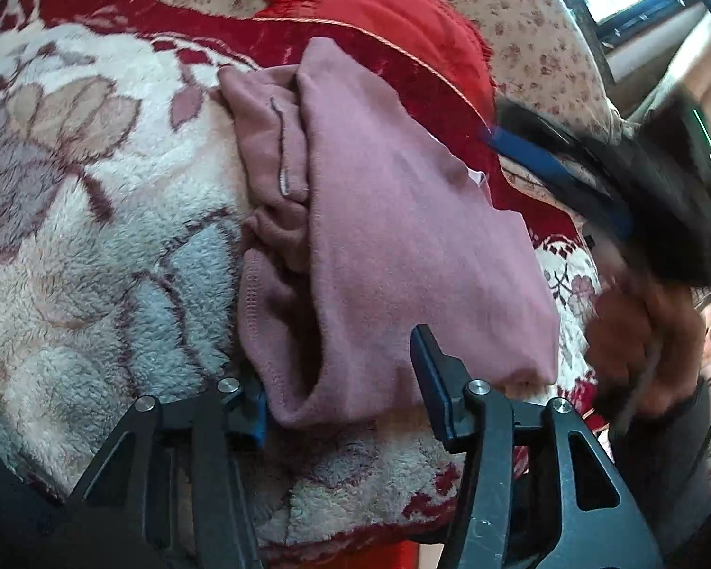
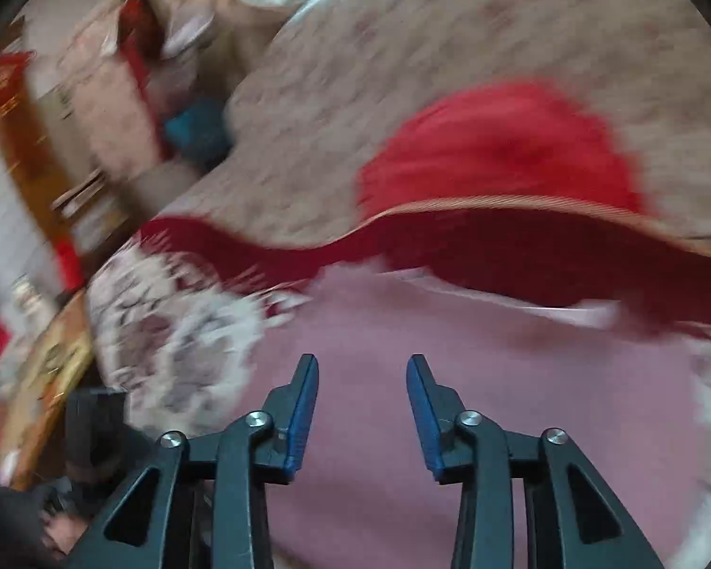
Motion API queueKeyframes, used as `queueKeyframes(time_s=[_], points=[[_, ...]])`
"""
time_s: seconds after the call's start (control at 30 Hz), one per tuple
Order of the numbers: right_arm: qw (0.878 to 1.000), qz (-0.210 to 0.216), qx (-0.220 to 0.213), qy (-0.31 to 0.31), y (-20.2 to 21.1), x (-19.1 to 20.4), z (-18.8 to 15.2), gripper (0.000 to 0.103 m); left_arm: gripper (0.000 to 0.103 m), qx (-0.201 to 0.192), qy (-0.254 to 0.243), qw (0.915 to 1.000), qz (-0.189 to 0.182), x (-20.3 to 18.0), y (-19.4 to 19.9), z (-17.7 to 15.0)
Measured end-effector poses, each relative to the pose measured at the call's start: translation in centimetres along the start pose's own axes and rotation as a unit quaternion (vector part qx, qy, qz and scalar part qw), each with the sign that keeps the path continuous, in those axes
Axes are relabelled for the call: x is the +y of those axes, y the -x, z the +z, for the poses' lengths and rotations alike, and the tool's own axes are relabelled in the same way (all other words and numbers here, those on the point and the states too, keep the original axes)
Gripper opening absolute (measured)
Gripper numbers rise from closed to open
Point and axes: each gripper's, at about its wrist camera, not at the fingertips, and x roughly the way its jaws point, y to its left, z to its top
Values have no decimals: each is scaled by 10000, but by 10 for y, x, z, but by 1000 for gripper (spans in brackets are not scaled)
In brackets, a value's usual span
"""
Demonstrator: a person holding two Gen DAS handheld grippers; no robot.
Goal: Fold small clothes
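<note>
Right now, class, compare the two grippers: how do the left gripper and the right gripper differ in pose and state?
The left gripper has a bunched edge of the pink garment lying between its fingers, one pad half hidden by cloth; the right gripper has an empty gap above flat pink fabric. The left gripper is open wide, the right gripper less so. The left view is sharp, the right view motion-blurred. Both are open, black with blue pads, and grip nothing.

A plush floral blanket (image 1: 71, 218) with a red border covers a flower-print sofa (image 1: 535, 33), daylight entering through a window (image 1: 640, 4).
</note>
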Motion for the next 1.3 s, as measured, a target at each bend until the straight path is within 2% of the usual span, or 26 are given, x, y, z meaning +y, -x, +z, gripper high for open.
queueKeyframes(time_s=[0.07,0.13,0.2,0.27,0.33,0.4,0.5,0.6,0.67,0.7,0.73,0.83,0.93,1.03,1.17,1.3], points=[[9995,68,290,45,-41,12,20,37,56,-73,-119,9999,-22,-3,-2,-2],[9990,-14,454,6,-69,19,37,37,64,-162,-265,9995,-95,-6,-3,-5],[9968,118,788,-57,-91,28,44,38,71,-207,-311,9992,-155,-7,-4,-6],[9907,17,1299,395,-118,49,47,39,71,-249,-235,9992,-213,-4,-4,-7],[9818,-345,1536,1057,-134,71,43,40,71,-307,10,9988,-375,2,-4,-6],[9733,-603,1740,1369,-145,82,38,42,71,-329,207,9979,-521,9,-3,-5],[9707,-582,1791,1493,-150,89,37,44,71,-336,183,9978,-538,12,-4,-5],[9614,-827,1877,1837,-159,100,36,46,71,-342,173,9979,-529,11,-6,-5],[9471,-1207,2076,2128,-176,109,32,46,71,-332,243,9974,-586,14,-6,-3],[9324,-1701,2126,2378,-184,110,30,46,71,-325,289,9971,-623,17,-6,-3],[9261,-1899,2095,2497,-184,109,29,47,71,-317,336,9967,-665,20,-6,-2],[9214,-2192,1836,2634,-181,110,32,50,71,-291,428,9958,-761,25,-6,-1],[9230,-2348,1687,2539,-173,104,37,51,71,-273,505,9950,-818,35,-4,-1],[9311,-2412,1653,2180,-166,86,41,54,71,-267,552,9946,-839,41,-4,1],[9510,-2114,1563,1628,-166,69,43,59,71,-266,576,9944,-849,45,-5,1],[9601,-1912,1600,1265,-170,59,49,59,71,-257,571,9942,-872,51,-4,3]])
